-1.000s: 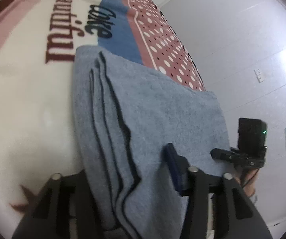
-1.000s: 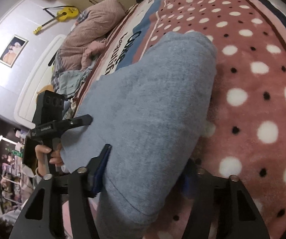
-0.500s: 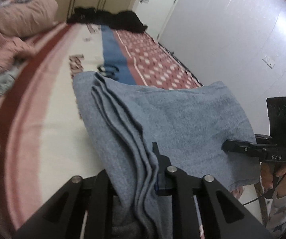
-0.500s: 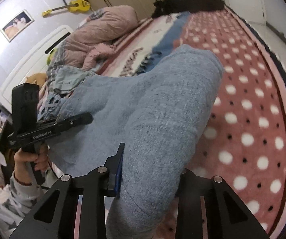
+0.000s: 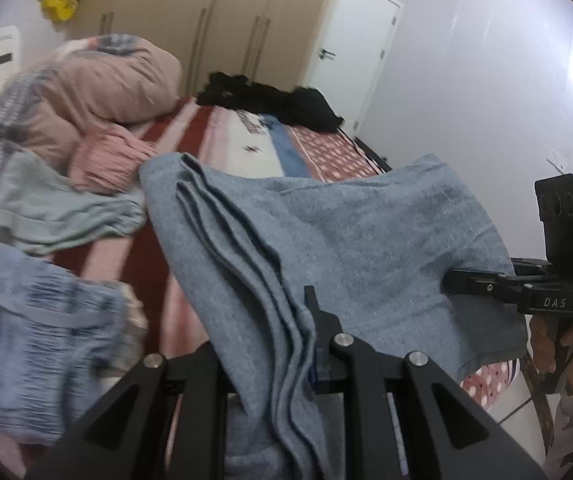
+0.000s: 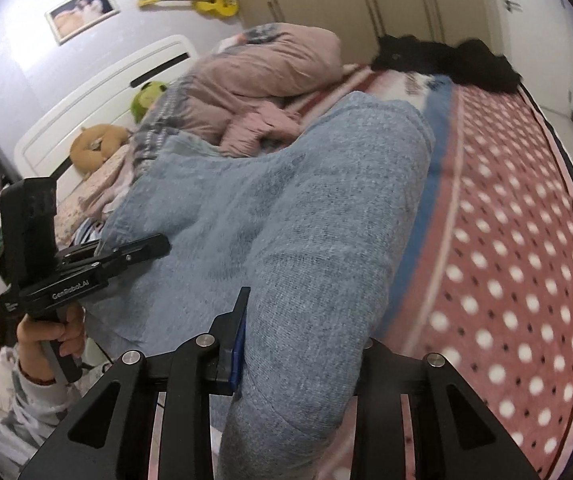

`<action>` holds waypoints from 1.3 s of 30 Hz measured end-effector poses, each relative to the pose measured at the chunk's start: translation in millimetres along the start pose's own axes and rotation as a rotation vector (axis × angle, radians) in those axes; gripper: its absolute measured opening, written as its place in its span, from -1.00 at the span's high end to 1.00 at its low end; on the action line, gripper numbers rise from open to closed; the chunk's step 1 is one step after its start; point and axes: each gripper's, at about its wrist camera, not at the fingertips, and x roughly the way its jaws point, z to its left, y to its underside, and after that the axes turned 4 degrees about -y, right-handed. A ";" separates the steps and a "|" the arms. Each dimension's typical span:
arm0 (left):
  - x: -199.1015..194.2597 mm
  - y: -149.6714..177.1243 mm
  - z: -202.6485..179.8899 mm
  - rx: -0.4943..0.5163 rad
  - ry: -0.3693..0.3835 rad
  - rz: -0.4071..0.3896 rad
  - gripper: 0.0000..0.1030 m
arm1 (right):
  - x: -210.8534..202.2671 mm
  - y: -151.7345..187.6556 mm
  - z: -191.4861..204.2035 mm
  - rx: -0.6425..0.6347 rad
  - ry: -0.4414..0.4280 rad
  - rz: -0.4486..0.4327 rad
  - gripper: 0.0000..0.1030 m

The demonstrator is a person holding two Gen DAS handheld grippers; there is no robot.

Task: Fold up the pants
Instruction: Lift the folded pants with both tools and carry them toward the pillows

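Observation:
The folded blue-grey pants (image 5: 326, 232) hang in the air between my two grippers, above the bed. My left gripper (image 5: 270, 332) is shut on the layered edge of the pants. My right gripper (image 6: 298, 336) is shut on the opposite, rolled edge of the pants (image 6: 306, 216). The right gripper shows in the left wrist view (image 5: 458, 282), its fingers against the cloth. The left gripper shows in the right wrist view (image 6: 154, 246), also against the cloth. The far finger of each gripper is hidden by fabric.
The bed has a pink dotted blanket (image 6: 518, 240). A pink duvet (image 5: 98, 84) and loose clothes (image 5: 46, 212) lie on the left. Black clothes (image 5: 270, 96) lie at the far end. Wardrobe doors and a white door (image 5: 350, 48) stand behind.
Both grippers have lifted the pants off the blanket and tilted up, so the far room now shows. Both grips on the pants are unchanged.

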 end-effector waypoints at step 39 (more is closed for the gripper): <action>-23.3 -12.7 309.3 -0.306 -0.188 0.220 0.77 | 230.0 -68.2 208.5 -0.050 -0.219 0.198 0.52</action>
